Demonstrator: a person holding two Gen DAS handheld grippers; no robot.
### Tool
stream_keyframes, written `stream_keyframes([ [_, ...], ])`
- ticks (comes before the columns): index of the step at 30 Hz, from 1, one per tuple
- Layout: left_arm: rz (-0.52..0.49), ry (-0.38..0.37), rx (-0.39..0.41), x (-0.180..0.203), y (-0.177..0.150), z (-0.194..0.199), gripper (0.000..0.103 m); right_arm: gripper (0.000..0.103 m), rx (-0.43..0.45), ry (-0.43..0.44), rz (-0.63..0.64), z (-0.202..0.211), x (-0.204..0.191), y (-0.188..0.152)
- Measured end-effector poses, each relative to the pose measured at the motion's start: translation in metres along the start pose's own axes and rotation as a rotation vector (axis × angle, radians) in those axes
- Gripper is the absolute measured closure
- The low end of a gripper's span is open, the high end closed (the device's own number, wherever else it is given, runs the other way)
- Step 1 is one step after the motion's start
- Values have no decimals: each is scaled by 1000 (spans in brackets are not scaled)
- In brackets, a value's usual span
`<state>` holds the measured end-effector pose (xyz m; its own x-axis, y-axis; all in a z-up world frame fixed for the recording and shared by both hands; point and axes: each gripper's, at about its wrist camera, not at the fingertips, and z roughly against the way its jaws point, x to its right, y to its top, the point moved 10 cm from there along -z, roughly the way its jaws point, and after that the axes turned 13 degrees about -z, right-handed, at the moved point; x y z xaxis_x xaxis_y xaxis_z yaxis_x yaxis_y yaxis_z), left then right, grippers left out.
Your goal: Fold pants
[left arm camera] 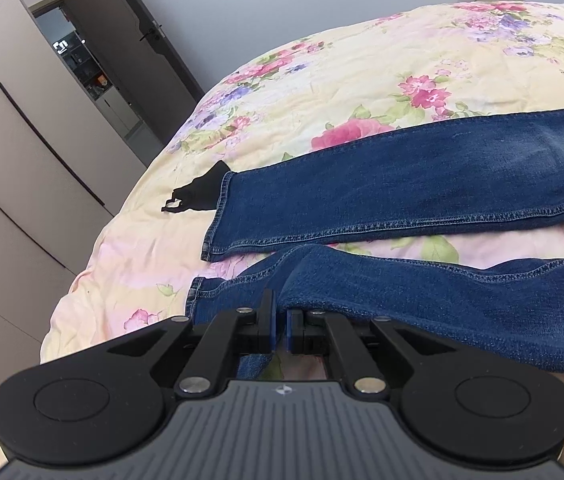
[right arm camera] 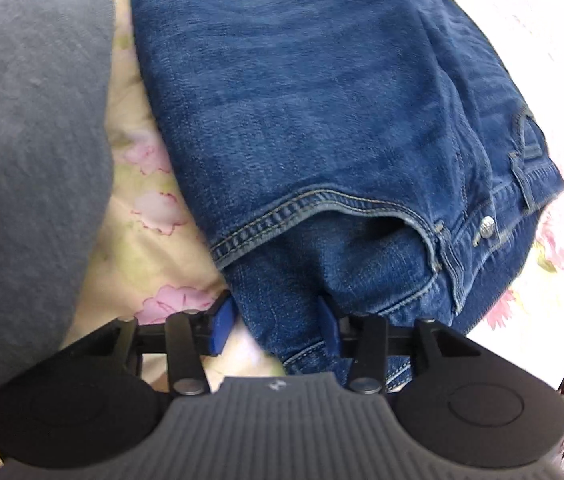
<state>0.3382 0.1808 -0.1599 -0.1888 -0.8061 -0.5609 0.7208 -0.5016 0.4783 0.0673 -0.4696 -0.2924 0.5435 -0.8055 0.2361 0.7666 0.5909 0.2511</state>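
txt: nothing legible showing | far display [left arm camera: 60,46] past doorway glowing w/ white marks, too blurry to read | gripper body [left arm camera: 283,390] showing small pale logo, no letters | jeans button [right arm camera: 487,227] carrying embossing, too small to read | labels/nos: none readable

Black strap [left arm camera: 196,194] beside jeans [left arm camera: 422,184] hem

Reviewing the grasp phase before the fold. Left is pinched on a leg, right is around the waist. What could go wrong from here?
1. The left gripper pinches only a raised ridge of the near leg beside the hem; it may slip out when lifted.
2. The right gripper stands open around the waistband; lifting now would leave that end behind.
3. A black item lies at the far leg's hem and could get dragged.
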Motion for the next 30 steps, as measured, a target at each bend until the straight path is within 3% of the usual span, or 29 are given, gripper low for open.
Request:
stream_keyframes([
  [1, 11, -1, 1, -2, 0, 1, 98, 84, 22, -1, -30, 4, 3, 0],
  [4, 44, -5, 0, -7, 2, 2, 98, 100, 94, 17, -107, 32, 14, 4],
  [11, 92, 1, 7, -27, 30, -2, 99, 101, 348, -133, -271, 124, 81, 51],
  [14, 109, 15, 25, -37, 56, -8, 99, 101, 389, -198, -293, 137, 115, 81],
  [23, 16, 65, -11, -32, 129, -73, 99, 102, 421, -281, -395, 94, 213, 169],
  [27, -39, 69, -41, -16, 155, -115, 98, 102, 365, -282, -440, 33, 262, 205],
  [30, -84, 59, -60, -1, 165, -145, 92, 101, 302, -279, -453, -11, 284, 212],
])
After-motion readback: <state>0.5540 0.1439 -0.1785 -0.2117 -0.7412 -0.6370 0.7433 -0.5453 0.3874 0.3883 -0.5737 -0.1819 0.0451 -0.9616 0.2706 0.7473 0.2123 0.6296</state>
